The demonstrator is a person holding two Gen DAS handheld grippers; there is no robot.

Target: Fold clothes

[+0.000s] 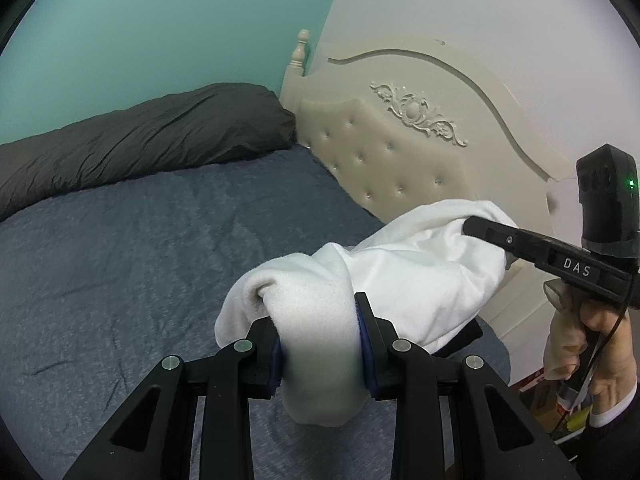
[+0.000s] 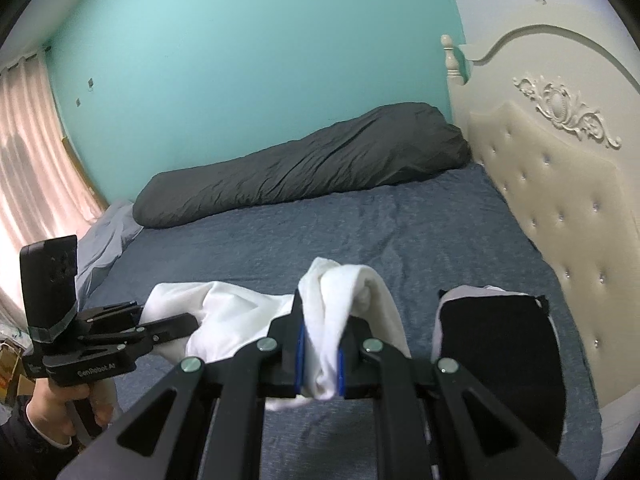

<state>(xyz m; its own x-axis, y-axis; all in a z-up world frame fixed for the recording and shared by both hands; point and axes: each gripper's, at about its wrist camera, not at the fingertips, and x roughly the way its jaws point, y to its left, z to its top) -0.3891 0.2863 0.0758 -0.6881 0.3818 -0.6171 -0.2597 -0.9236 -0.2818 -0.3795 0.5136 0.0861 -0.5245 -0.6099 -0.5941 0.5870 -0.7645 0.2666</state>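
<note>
Grippers clamp a white garment (image 1: 404, 276) above a bed: the left gripper (image 1: 320, 344) has its blue-padded fingers (image 1: 365, 344) pressed against a thick roll of the cloth, while the right gripper (image 2: 320, 356) pinches a thinner bunch between fingers that sit nearly together. The fabric hangs clear of the blue bedspread (image 1: 132, 256), slung between the two tools, which sit close side by side. In the left wrist view a hand (image 1: 600, 344) grips the right tool's handle at the frame's right edge; in the right wrist view the other hand (image 2: 56, 412) holds the left tool at lower left. A black folded garment (image 2: 504, 364) lies on the bedspread just beside the cream tufted headboard (image 2: 560, 200). A dark grey duvet roll (image 2: 304, 164) lies along the teal wall (image 2: 240, 60), well apart from the cloth.
</note>
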